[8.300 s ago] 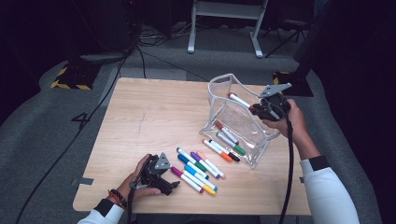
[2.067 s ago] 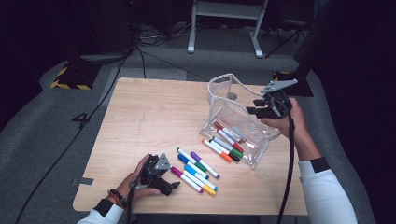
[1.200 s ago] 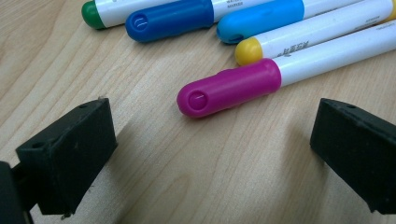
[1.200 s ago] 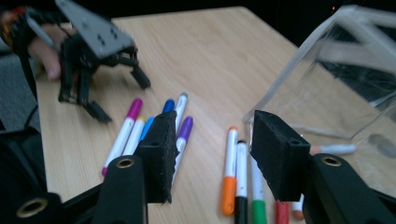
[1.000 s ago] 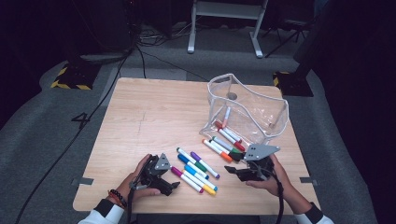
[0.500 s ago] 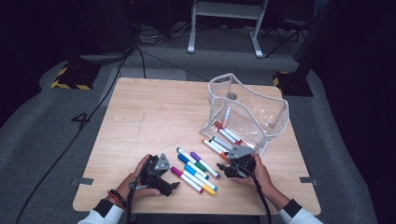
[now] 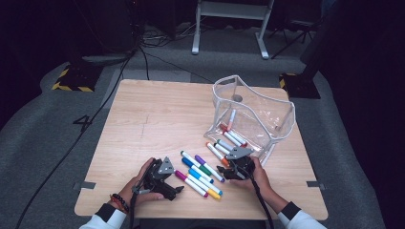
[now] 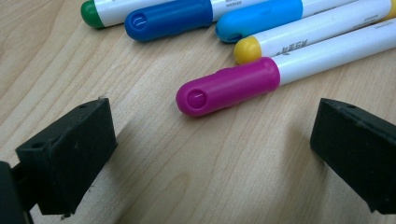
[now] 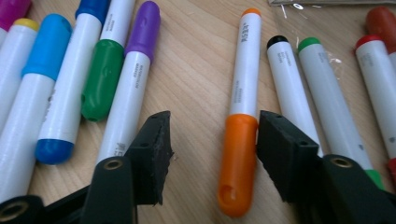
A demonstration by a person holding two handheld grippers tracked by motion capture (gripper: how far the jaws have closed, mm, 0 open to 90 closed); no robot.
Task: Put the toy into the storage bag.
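While the right gripper (image 7: 228,170) hangs low over the wooden table (image 7: 157,114) in the high view, it sits between the loose markers and the clear pouch (image 7: 253,119), which already has markers in it. The left gripper (image 7: 169,183) rests on the table by the other end of the row.

From the left gripper view, its jaws stand wide open with nothing between them; the magenta marker (image 8: 280,77) lies just ahead.

From the right gripper view, which gives what the high view cannot, the jaws have just been closing and are half open around the orange marker (image 9: 240,126). One pad seems to touch the cap, the other is apart. I think it is best to centre on the cap, then close squarely, so the black-tipped marker (image 9: 292,93) beside it is not caught.
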